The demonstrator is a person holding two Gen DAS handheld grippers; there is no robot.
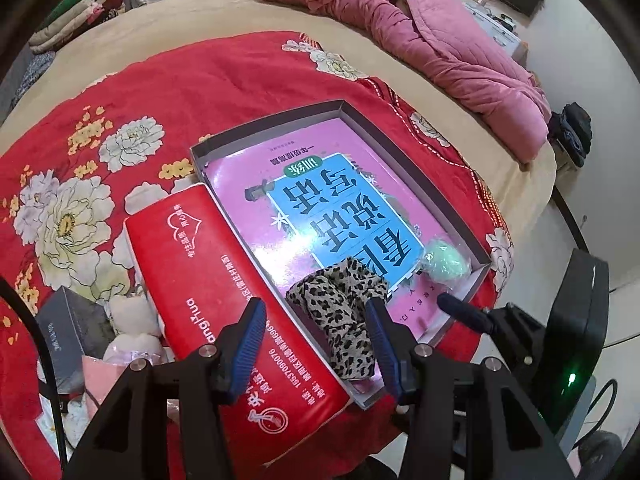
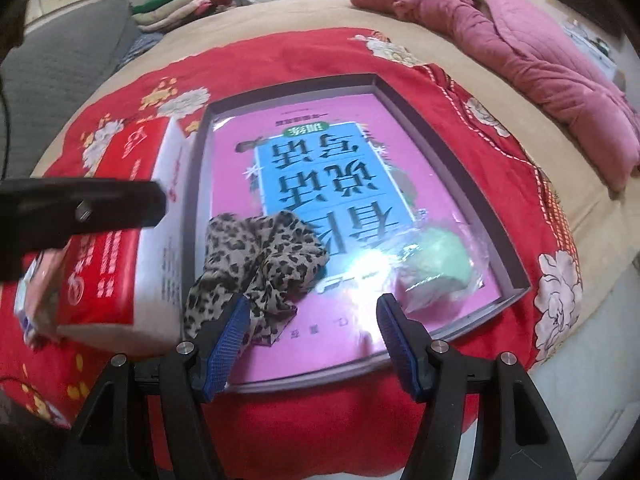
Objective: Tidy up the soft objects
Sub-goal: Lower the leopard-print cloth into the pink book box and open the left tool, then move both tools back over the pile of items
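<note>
A shallow grey box [image 1: 362, 118] [image 2: 496, 216] lies on a red floral blanket, with a pink and blue book [image 1: 320, 200] [image 2: 320, 168] flat inside it. A leopard-print cloth [image 1: 340, 312] [image 2: 260, 268] lies in the box's near end, draped over its near edge. A green soft item in clear wrap [image 1: 444, 258] [image 2: 436, 268] lies in the near right corner. My left gripper [image 1: 316, 316] is open above the leopard cloth and the red pack. My right gripper [image 2: 314, 310] is open and empty just above the box's near edge, beside the cloth.
A red tissue pack [image 1: 224, 300] [image 2: 108, 256] lies left of the box. White plush toys [image 1: 134, 328], a grey box [image 1: 72, 328] and a pink item sit at the near left. A pink quilt [image 1: 440, 48] [image 2: 520, 52] lies at the far right, folded clothes [image 2: 180, 4] at the far left.
</note>
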